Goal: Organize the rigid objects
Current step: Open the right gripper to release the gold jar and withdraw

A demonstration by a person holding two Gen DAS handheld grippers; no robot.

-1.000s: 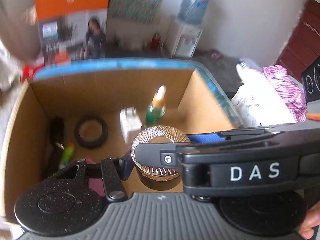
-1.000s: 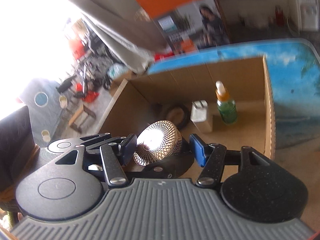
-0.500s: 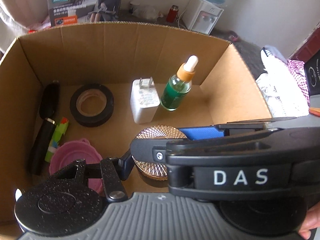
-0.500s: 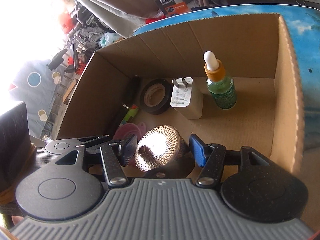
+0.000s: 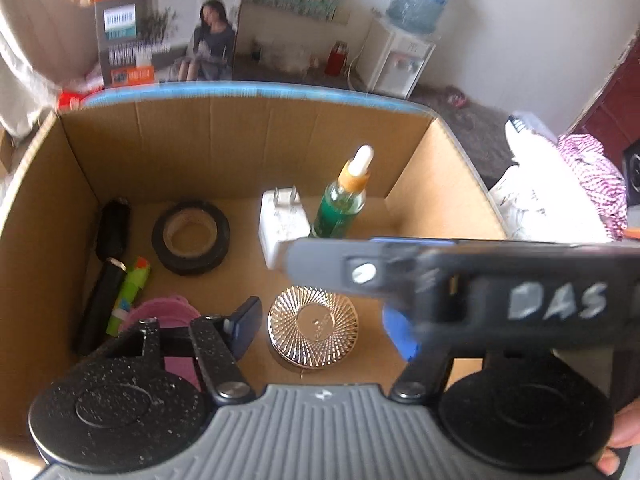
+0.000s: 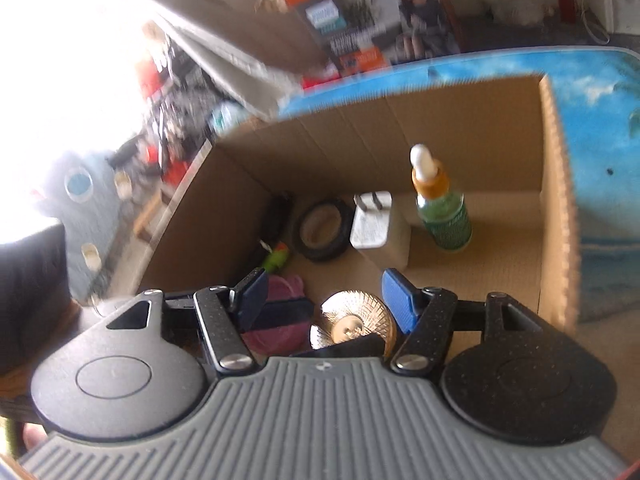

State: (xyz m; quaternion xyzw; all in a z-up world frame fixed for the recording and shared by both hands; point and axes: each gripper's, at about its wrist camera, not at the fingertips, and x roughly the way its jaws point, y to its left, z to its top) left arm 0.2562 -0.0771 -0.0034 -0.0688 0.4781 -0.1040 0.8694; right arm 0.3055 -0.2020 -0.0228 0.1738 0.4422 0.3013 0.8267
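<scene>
Brown box, bright bits inside
Tan cardboard box (image 5: 240, 144); gold ray-patterned round lid (image 5: 313, 326); green dropper bottle (image 5: 340, 208) with orange collar; black tape roll (image 5: 191, 237); white charger (image 5: 280, 224); pink bowl (image 5: 168, 312); blue gripper pads (image 6: 398, 300).

Blurred white "DAS" on the black gripper arm (image 5: 520, 292); print on the orange box (image 5: 168, 28) unreadable

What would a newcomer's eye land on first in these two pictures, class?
Probably the shiny gold ribbed jar on the floor of the cardboard box, between the left gripper fingers, whose jaws are opening. Behind it stands a green dropper bottle beside a white charger.
</scene>
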